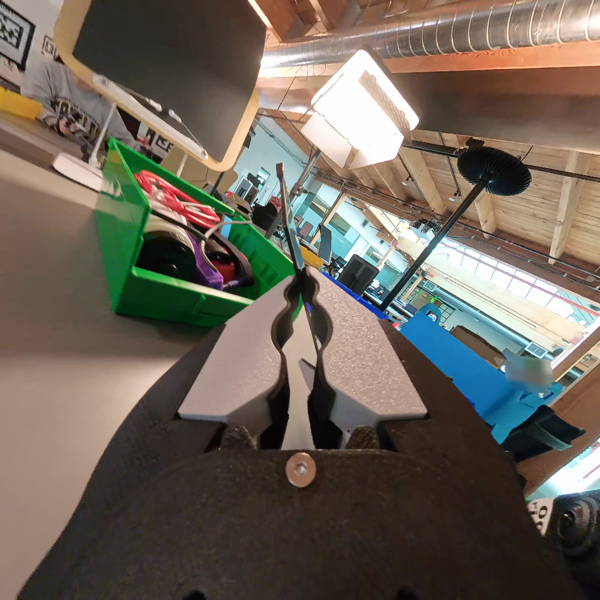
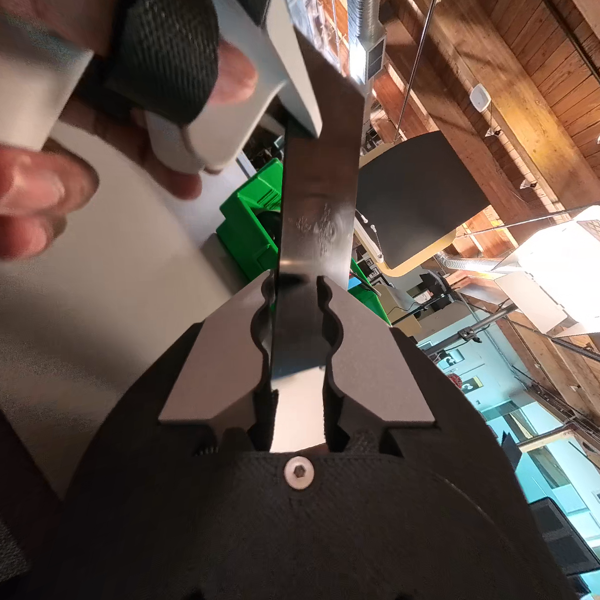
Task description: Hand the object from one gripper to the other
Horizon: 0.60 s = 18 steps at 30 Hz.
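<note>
Right wrist view: a flat, polished steel blade, thin and strap-like [image 2: 319, 201], runs up from between the right gripper [image 2: 295, 282] toward the grey fingers of the other tool [image 2: 292, 65] at top, which a person's hand [image 2: 42, 191] holds. Right jaws stand partly apart around the blade's lower end; the left pad [image 2: 268, 321] looks to touch its edge, a gap shows on the other side, so no firm clamp yet. Left wrist view: same blade edge-on, a thin dark sliver [image 1: 292, 233], pinched at the very tips of the left gripper [image 1: 303, 279], fingers closed on it. Blade is airborne, shared between both tools, above the pale grey tabletop [image 1: 48, 292]. Behind: green plastic bin [image 1: 168, 295] of cables and oddments; black-faced panel lamp with cream rim [image 1: 168, 65] overhead. Judgement: handover is mid-exchange. To do it well, close the right fingers squarely on the flat faces, well down from the left tips, before the left lets go; a slick, thin blade will likely pivot or slip if gripped on its edge.
</note>
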Each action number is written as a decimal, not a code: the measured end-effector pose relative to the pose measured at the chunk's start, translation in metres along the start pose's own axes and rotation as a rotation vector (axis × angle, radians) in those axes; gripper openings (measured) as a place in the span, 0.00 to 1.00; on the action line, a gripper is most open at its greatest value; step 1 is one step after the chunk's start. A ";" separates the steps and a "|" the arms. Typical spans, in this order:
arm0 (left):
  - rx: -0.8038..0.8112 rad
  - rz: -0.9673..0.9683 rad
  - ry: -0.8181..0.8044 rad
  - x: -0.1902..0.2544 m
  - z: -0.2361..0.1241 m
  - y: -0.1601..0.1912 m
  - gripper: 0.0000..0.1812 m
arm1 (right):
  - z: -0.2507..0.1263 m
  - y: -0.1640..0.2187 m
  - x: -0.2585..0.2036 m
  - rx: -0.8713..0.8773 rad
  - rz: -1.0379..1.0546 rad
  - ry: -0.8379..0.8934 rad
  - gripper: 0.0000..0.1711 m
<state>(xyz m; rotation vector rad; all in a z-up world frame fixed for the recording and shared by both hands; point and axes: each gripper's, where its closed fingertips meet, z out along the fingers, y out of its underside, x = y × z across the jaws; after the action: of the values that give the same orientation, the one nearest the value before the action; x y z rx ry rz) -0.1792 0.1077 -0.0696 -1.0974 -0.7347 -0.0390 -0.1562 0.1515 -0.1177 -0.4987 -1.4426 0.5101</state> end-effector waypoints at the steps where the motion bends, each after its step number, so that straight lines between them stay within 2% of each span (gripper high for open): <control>1: 0.007 0.027 0.016 -0.001 0.000 -0.007 0.01 | 0.000 0.000 0.000 0.003 0.002 -0.002 0.16; 3: 0.040 0.127 0.083 0.003 -0.003 -0.025 0.02 | -0.001 -0.002 0.000 0.013 0.012 -0.008 0.16; 6: 0.152 0.446 0.215 0.028 -0.019 -0.058 0.01 | -0.003 -0.003 0.004 0.028 0.051 -0.012 0.16; 9: 0.141 0.684 0.311 0.045 -0.029 -0.061 0.01 | -0.004 -0.007 0.006 0.056 0.114 -0.043 0.16; 13: 0.084 0.628 0.474 0.050 -0.037 -0.051 0.02 | -0.013 -0.023 0.015 0.179 0.344 -0.161 0.20; 18: -0.031 0.515 0.696 0.058 -0.050 -0.035 0.02 | -0.028 -0.041 0.022 0.323 0.669 -0.415 0.26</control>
<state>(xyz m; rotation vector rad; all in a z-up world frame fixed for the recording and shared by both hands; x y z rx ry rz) -0.1221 0.0688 -0.0223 -1.1745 0.1785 0.0079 -0.1259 0.1314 -0.0772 -0.6353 -1.5237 1.4241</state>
